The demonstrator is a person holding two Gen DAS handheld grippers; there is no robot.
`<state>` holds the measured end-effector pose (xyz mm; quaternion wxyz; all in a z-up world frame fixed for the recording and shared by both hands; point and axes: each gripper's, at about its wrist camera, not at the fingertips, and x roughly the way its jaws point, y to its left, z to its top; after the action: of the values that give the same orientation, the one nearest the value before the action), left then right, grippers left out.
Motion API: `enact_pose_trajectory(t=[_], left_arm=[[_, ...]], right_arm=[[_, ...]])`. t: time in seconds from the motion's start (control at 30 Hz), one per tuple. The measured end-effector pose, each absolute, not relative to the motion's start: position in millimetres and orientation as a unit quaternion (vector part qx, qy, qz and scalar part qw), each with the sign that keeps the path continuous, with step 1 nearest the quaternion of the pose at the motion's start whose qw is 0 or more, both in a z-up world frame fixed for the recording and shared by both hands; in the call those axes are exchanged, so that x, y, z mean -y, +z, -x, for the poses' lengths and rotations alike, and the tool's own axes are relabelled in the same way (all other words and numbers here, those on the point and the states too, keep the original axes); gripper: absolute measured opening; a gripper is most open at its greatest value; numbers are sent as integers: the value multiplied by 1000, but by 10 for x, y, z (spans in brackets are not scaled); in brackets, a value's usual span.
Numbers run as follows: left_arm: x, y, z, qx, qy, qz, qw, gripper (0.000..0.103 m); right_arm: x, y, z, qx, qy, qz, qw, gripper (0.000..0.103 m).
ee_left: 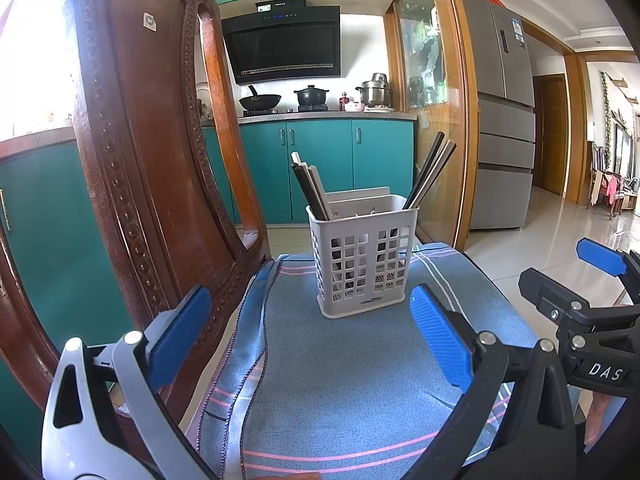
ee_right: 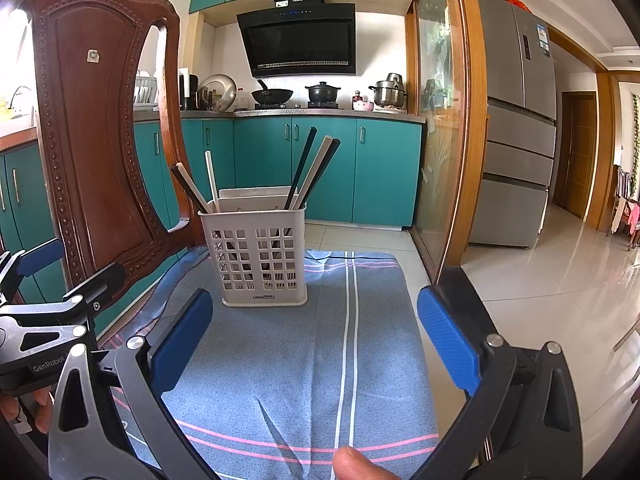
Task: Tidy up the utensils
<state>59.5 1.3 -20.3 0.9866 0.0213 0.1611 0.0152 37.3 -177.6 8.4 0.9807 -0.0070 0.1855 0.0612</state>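
Observation:
A white slotted utensil basket [ee_left: 362, 256] [ee_right: 259, 251] stands upright on a blue striped cloth [ee_left: 340, 368] [ee_right: 304, 352]. Several black and white chopsticks [ee_left: 310, 186] [ee_right: 310, 170] lean inside it, some to the left side, some to the right [ee_left: 430, 172]. My left gripper [ee_left: 312, 332] is open and empty, a short way in front of the basket. My right gripper [ee_right: 316, 336] is open and empty, also in front of the basket, and its side shows in the left wrist view [ee_left: 580, 308]. The left gripper's side shows at the right wrist view's left edge [ee_right: 60, 312].
A carved wooden chair back [ee_left: 152, 184] [ee_right: 100, 152] rises close on the left of the cloth. Teal kitchen cabinets [ee_right: 320, 168] and a stove with pots [ee_right: 300, 96] lie behind. A glass door frame [ee_right: 456, 120], a fridge [ee_right: 516, 128] and tiled floor are on the right.

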Motion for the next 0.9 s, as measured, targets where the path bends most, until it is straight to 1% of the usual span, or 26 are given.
enact_pose_trajectory(t=[0.6,0.9], left_arm=[[-17,-178,-560,-156,16,-11,988,100],[12,-205,-579,-171,14,-12,985,100]], right_arm=[[1777,77,-375,-187,61,9,980,100],[1793,15,-425,-197,62,8,978,100]])
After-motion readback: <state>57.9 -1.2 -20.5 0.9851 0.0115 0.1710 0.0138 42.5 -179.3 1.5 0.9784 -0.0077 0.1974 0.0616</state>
